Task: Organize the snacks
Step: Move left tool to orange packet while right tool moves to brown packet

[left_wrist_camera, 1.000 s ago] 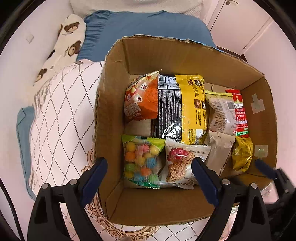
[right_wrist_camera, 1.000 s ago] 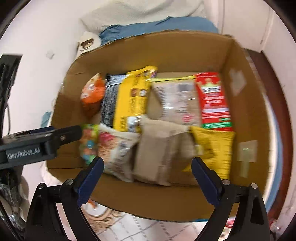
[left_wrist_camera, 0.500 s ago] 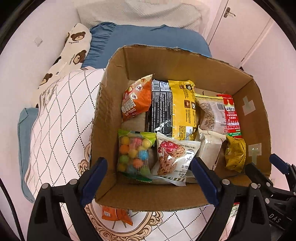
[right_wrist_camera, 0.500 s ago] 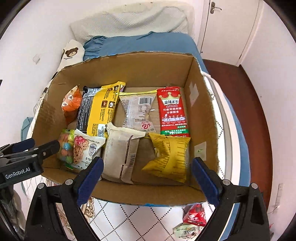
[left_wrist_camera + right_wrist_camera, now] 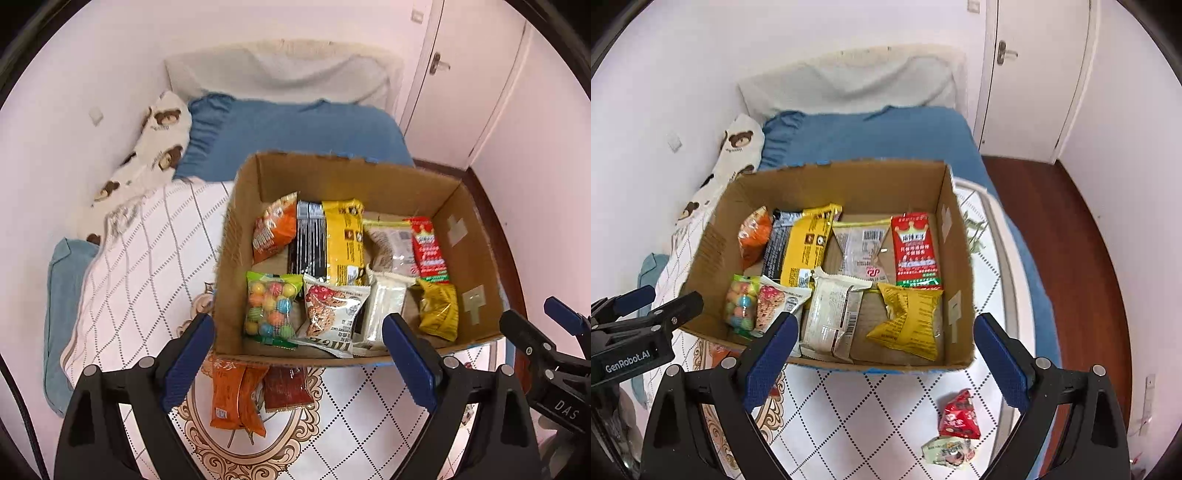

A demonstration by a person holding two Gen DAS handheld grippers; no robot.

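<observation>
A cardboard box (image 5: 476, 254) (image 5: 956, 258) stands on the bed and holds several snack packs, among them a yellow pack (image 5: 341, 240) (image 5: 807, 245), a candy-ball bag (image 5: 271, 308) and a red pack (image 5: 915, 249). An orange pack (image 5: 236, 397) and a dark red pack (image 5: 286, 387) lie on the quilt in front of the box. A small red pack (image 5: 958, 415) and a pale green pack (image 5: 947, 450) lie at the front right. My left gripper (image 5: 297, 360) is open and empty in front of the box. My right gripper (image 5: 882, 354) is open and empty too.
The box sits on a white diamond-pattern quilt (image 5: 147, 273) (image 5: 871, 406). Blue pillow (image 5: 291, 133) and a bear-print pillow (image 5: 155, 147) lie behind. A white wall is at the left, a door (image 5: 1030, 74) and dark wood floor (image 5: 1082, 258) at the right.
Both grippers have drawn back and up from the box. The box now looks smaller, and loose packs on the quilt in front of it have come into view.
</observation>
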